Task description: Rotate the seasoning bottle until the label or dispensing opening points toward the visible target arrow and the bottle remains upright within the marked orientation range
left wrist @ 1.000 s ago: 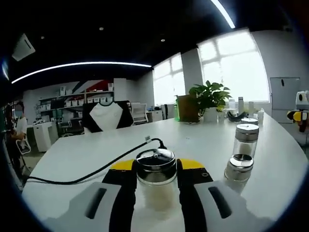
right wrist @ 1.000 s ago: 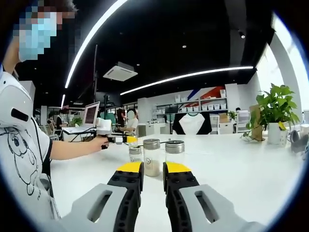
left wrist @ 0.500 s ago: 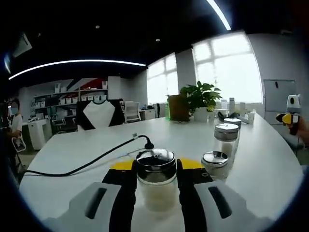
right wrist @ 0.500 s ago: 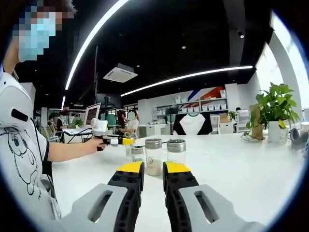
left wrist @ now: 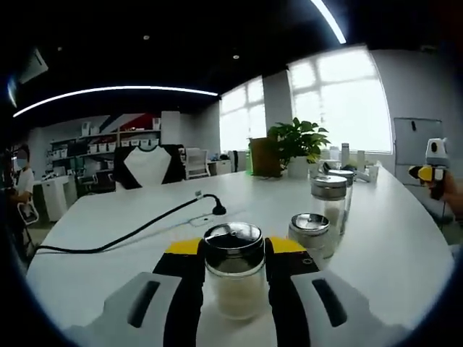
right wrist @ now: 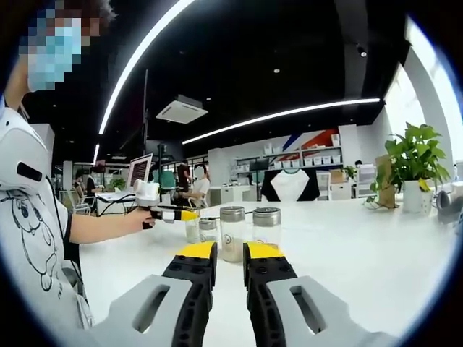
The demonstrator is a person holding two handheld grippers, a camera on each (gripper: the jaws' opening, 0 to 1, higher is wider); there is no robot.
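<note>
Glass seasoning bottle (left wrist: 234, 278) stays upright on the white tabletop (left wrist: 130, 217), clamped between your left gripper (left wrist: 234, 254) fingers, the neighbouring jars (left wrist: 318, 217) now nearer at two o'clock, suggesting rotation underway; your right gripper (right wrist: 228, 254) fingers sit together, empty.

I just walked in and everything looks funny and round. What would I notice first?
The jar with white powder, squeezed between the left hand-held gripper's yellow-tipped jaws, right up close. Beside it on the white table stand more shiny-lidded jars, and a black cable snakes across. Farther back, a leafy plant sits by the bright windows.
</note>
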